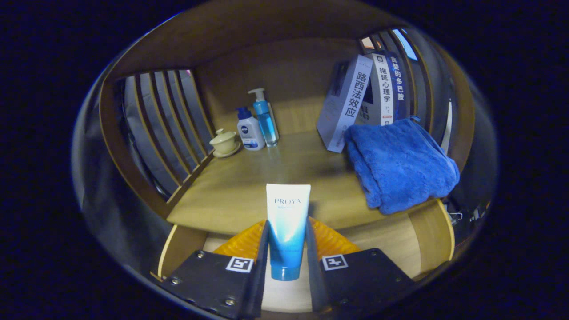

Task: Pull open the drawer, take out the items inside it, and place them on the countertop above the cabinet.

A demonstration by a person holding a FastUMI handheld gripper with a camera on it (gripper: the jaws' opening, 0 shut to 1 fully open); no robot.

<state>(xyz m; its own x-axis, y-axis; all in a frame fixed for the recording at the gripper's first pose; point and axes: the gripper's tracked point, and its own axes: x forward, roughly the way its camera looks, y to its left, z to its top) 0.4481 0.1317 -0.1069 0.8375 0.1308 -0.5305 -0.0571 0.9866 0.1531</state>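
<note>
At the far left of the countertop (pixel 231 191) I see a lidded cup (pixel 224 142), then two pump bottles (pixel 258 126). My gripper (pixel 286 240) clamps the tube (pixel 286 222) over the open drawer (pixel 391 240). Rightward stand books (pixel 360 100) and a blue towel (pixel 398 164).

Handheld two-finger gripper (pixel 287 249), flat angular finger plates, square fiducial marker on each, round silver screw heads at plate corners, ribbed pads inside

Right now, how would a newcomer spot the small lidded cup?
Start at the wooden countertop, far beyond the tongs shut on the tube. By the slatted side stands the cream lidded cup, beside two taller pump bottles; it alone sits on a saucer.
</note>
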